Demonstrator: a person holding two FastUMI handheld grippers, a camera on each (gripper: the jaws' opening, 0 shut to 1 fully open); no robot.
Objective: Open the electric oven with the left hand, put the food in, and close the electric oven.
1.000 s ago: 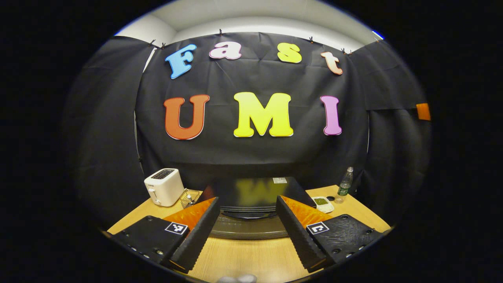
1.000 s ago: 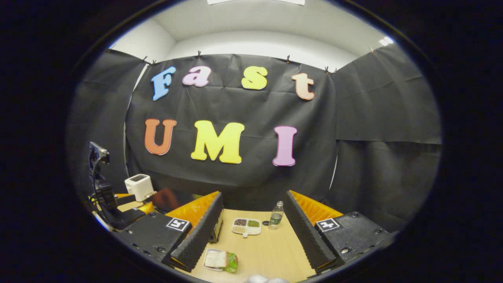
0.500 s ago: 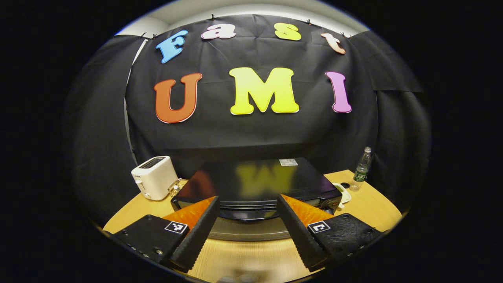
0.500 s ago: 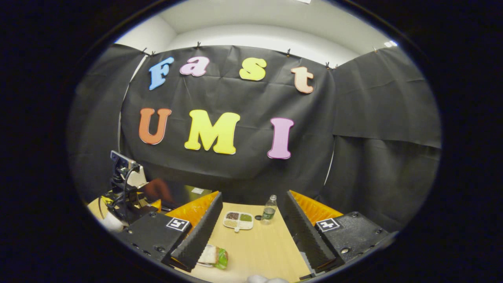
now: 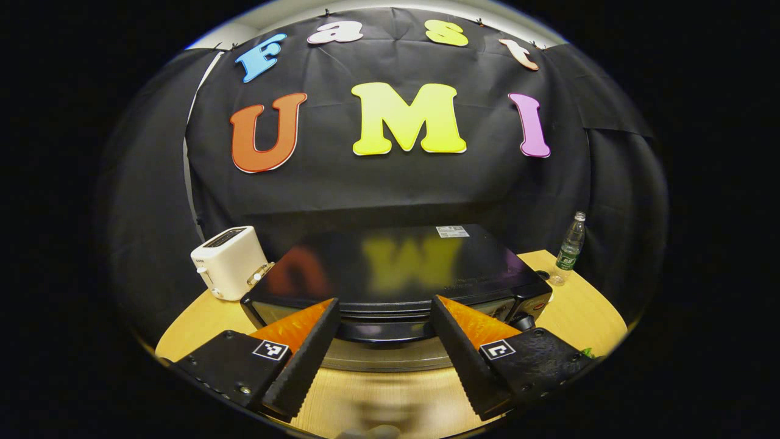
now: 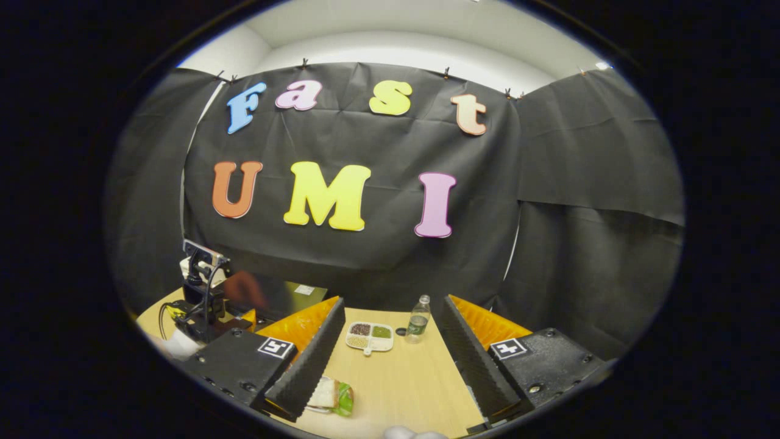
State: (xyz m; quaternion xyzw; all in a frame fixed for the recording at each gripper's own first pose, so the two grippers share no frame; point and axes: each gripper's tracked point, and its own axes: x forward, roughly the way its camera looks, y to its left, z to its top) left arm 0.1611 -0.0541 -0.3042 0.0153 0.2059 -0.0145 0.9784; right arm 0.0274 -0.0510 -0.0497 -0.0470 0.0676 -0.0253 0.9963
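Both tongs are wide and empty; I should lower the left tongs [image 5: 382, 356] squarely onto the oven [image 5: 396, 274] door handle [image 5: 381, 332].

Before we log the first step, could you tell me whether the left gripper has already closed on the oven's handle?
No, the left gripper is open, its fingers apart before the oven.

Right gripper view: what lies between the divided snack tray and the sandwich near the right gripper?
In the right gripper view, only bare wooden table lies between the snack tray and the sandwich. The water bottle stands beside the tray, not between them.
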